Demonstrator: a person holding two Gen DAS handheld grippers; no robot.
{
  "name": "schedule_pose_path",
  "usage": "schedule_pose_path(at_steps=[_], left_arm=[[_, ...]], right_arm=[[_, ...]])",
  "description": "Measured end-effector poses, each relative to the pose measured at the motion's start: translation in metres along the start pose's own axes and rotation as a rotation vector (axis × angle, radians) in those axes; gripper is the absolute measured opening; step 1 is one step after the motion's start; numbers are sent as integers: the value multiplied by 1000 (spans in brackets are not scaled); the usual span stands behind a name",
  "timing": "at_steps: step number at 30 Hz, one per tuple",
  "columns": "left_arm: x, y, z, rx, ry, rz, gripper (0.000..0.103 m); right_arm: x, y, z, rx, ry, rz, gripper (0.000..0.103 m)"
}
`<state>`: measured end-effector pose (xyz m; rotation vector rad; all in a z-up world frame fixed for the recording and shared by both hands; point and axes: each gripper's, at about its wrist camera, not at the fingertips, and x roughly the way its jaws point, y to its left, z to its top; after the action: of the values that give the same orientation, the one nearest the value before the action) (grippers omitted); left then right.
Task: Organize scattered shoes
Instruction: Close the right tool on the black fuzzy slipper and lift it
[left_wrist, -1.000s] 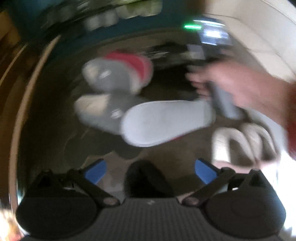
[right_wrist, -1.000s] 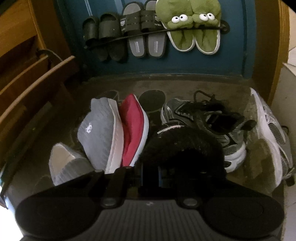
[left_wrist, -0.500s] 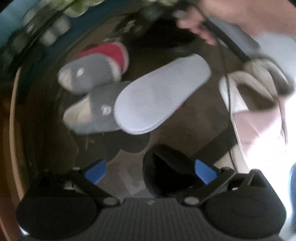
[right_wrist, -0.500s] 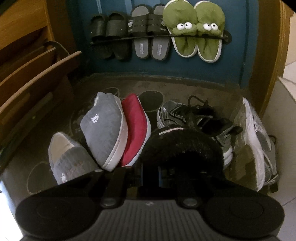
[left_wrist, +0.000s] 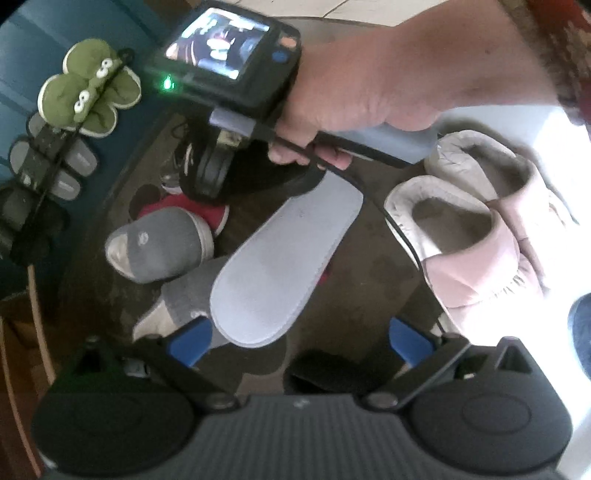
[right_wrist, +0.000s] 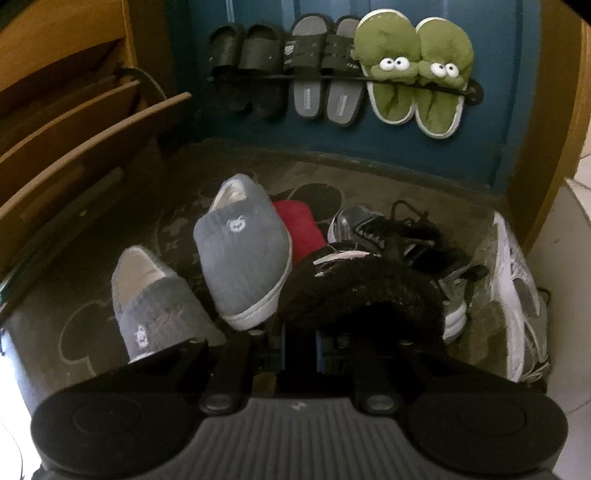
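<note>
The right gripper (right_wrist: 301, 347) has its jaws closed on a fluffy black slipper (right_wrist: 362, 291). In the left wrist view the slipper hangs in the air under the right hand (left_wrist: 362, 96), and its pale grey sole (left_wrist: 284, 266) faces up at the camera.

The left gripper (left_wrist: 299, 341) has its jaws wide open. Nothing is between them. It points down at the dark floor mat (left_wrist: 369, 295). A small black thing (left_wrist: 325, 376) lies on the mat just below the jaws, too dark to tell what it is.

Two grey slippers with a little bear face sit on the mat. One grey slipper (right_wrist: 243, 251) leans on a red shoe (right_wrist: 299, 229) near the middle of the mat. The other grey slipper (right_wrist: 151, 306) is nearer the left edge of the mat. Grey sneakers with black laces (right_wrist: 399, 229) are behind the black slipper. A white sneaker (right_wrist: 517, 295) lies on its side at the right edge of the mat.

Two pink slippers (left_wrist: 476, 229) sit side by side, touching, on the right in the left wrist view.

On the blue wall at the back, a black rack (right_wrist: 332, 77) holds black sandals (right_wrist: 243, 51), grey sandals (right_wrist: 325, 74) and green frog slippers (right_wrist: 417, 62).
</note>
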<state>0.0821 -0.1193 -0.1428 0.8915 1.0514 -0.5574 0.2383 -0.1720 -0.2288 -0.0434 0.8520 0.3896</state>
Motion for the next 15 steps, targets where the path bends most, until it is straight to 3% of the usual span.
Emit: schedule_pose_path(at_steps=[5, 8, 12, 15], left_arm=[[2, 18, 2, -126, -69, -109, 103], [1, 23, 12, -132, -114, -94, 103], [0, 23, 22, -126, -136, -137, 103], [-3, 21, 22, -131, -193, -245, 103]], right_arm=[[13, -6, -9, 27, 51, -19, 19], [17, -14, -14, 66, 61, -19, 22], [19, -18, -16, 55, 57, -30, 24], [22, -21, -16, 67, 58, -22, 30]])
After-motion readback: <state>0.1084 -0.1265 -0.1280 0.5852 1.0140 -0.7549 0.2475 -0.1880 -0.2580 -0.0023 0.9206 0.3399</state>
